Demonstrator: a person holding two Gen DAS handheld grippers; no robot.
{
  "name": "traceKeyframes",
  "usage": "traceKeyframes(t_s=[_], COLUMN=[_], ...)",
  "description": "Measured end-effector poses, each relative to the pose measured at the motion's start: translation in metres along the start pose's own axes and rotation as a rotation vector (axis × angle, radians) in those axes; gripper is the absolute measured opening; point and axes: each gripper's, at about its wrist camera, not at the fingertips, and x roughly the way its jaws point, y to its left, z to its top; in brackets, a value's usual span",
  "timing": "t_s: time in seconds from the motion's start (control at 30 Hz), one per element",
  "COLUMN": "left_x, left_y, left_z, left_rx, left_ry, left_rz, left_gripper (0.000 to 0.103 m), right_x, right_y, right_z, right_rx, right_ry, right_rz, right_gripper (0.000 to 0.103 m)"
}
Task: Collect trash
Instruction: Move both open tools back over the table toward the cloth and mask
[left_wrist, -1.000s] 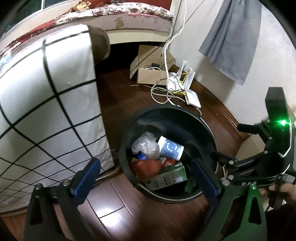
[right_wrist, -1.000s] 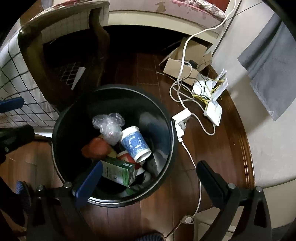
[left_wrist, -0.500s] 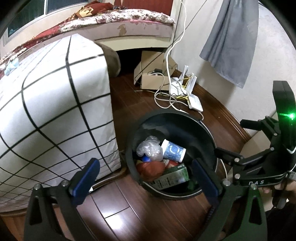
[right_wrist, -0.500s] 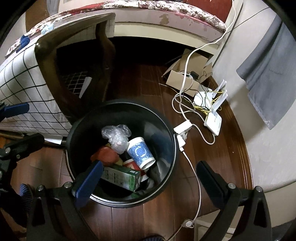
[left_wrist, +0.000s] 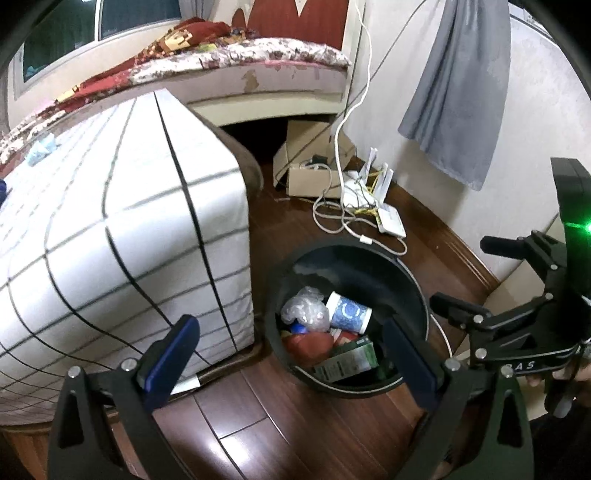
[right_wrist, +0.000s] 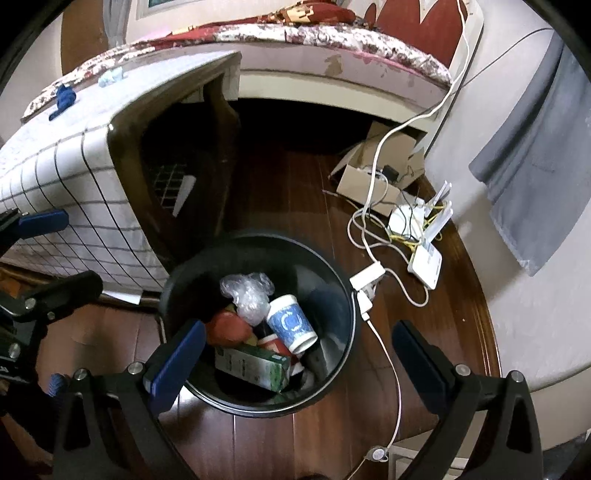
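Both grippers have risen away from the round black plastic bin (right_wrist: 334, 384), jaws spread and empty.
Deposit step looks over; next, the left gripper (left_wrist: 291, 363) and right gripper (right_wrist: 299, 363) need fresh trash, perhaps the crumpled blue scraps (right_wrist: 62, 99) far left on the checked white tablecloth (right_wrist: 74, 173).

I see home bedroom: bed (left_wrist: 258, 62) with floral cover, wood floor (right_wrist: 295, 192), router (right_wrist: 424, 262), cables, trash bin (right_wrist: 343, 295).

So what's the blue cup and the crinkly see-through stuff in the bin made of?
The blue-and-white cup looks like matte paper, with a rolled white rim. The crinkly clear wad seems thin plastic film: glossy, wrinkled, see-through. The round black bin is probably smooth plastic.
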Motion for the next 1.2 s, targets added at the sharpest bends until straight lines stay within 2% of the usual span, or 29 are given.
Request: traceKeyframes(t_s=[0.47, 0.7, 1.2], left_x=[-0.041, -0.058, -0.101], left_y=[0.013, 0.030, 0.115], left_z=[0.018, 0.032, 0.065], left_rx=[-0.003, -0.026, -0.023], left_ry=[-0.097, -0.148, -0.263], left_rz=[0.023, 0.058, 0.232], left_gripper=[0.100, 0.100, 0.101], right_x=[-0.038, -0.050, -0.056], right_y=[0.007, 0.018, 0.062], right_z=[0.023, 0.049, 0.109], right_rx=[0.004, 0.011, 0.047], right_ry=[-0.104, -0.163, -0.274], right_rz=[0.015, 0.031, 0.131], right_gripper=[0.102, 0.102, 0.102])
